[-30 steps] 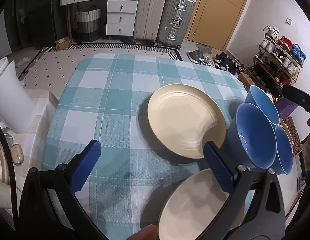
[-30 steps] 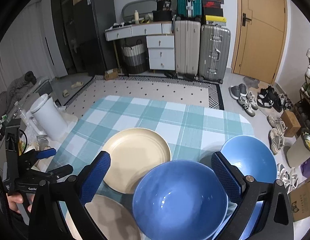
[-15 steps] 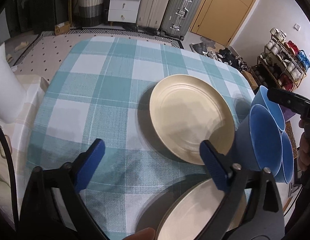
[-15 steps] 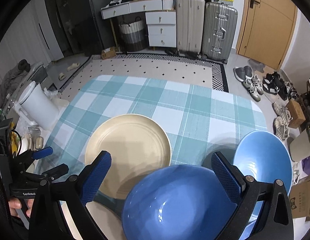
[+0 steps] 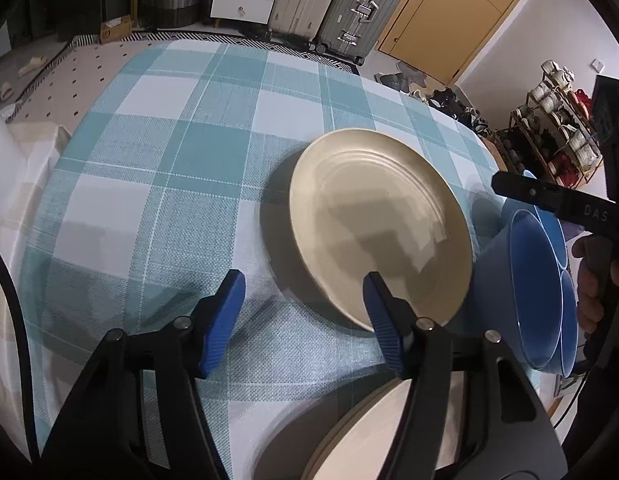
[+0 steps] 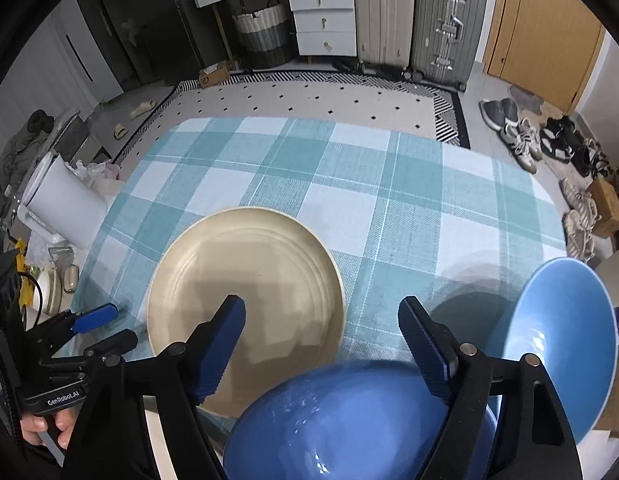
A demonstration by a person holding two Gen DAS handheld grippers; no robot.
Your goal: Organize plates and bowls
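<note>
A cream plate (image 5: 379, 224) lies on the checked tablecloth (image 5: 189, 152); it also shows in the right wrist view (image 6: 245, 292). A second cream plate (image 5: 373, 432) lies at the near edge under my left gripper (image 5: 303, 316), which is open and empty, its right finger over the first plate's near rim. Blue bowls (image 5: 541, 292) stand at the right. My right gripper (image 6: 321, 344) is open and empty above a blue bowl (image 6: 349, 428), with another blue bowl (image 6: 561, 340) to its right.
A white bin (image 6: 57, 200) stands off the table's left side. Suitcases (image 6: 413, 16), a white drawer unit (image 6: 321, 16) and a wooden door (image 6: 541, 32) are at the back. Shoes (image 6: 529, 140) lie on the floor at the right.
Both grippers have moved forward and down toward the table. My left gripper's right finger now reaches the first plate's near rim. Both stay open.
</note>
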